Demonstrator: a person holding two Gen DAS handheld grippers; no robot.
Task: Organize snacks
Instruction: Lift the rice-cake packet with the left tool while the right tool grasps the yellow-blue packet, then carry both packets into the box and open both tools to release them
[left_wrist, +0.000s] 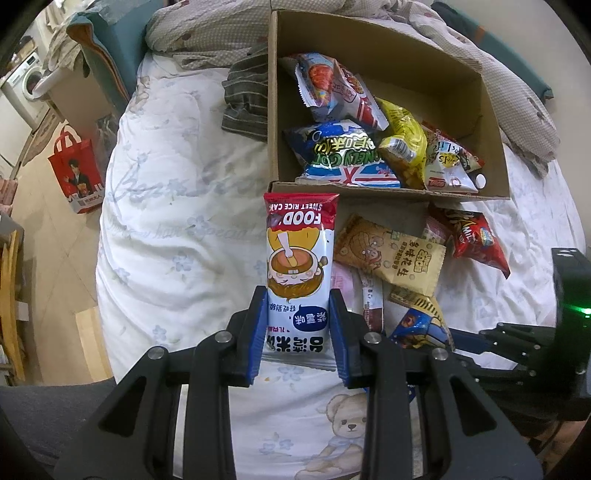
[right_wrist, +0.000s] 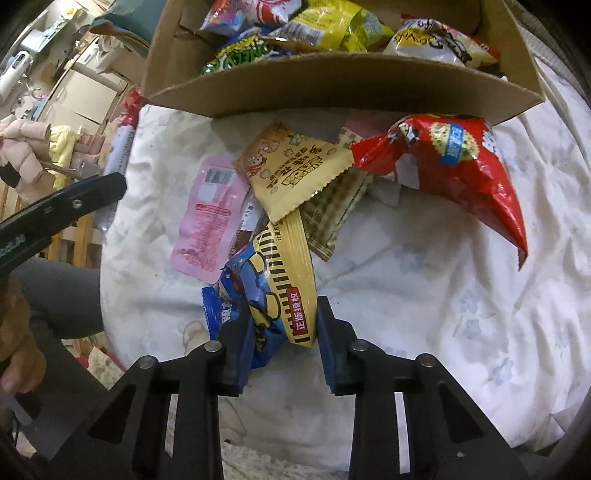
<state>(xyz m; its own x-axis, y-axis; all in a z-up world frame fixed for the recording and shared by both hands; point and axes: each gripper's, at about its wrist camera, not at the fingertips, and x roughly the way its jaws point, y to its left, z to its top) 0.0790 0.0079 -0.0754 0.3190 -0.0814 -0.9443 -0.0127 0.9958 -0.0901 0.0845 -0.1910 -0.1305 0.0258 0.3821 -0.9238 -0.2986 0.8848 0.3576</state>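
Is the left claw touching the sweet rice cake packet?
Touching. The left wrist view shows the left claw with both blue pads pressed against the sides of the sweet rice cake packet, holding it.

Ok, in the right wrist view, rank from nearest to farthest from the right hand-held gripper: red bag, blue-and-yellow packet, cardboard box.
1. Blue-and-yellow packet, between the right hand-held gripper's fingers.
2. Red bag, ahead, right.
3. Cardboard box, behind it, top.

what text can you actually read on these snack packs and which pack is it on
"FOOD" and "SWEET RICE CA…", upside down: rice cake pack in the left tool
"ONELY GOD", upside down: blue bag in the box
"正版授权": yellow and blue pack between the right tool's fingers
"MIL…": red bag, partly hidden
Peanut pack, pink pack: print too small or blurred
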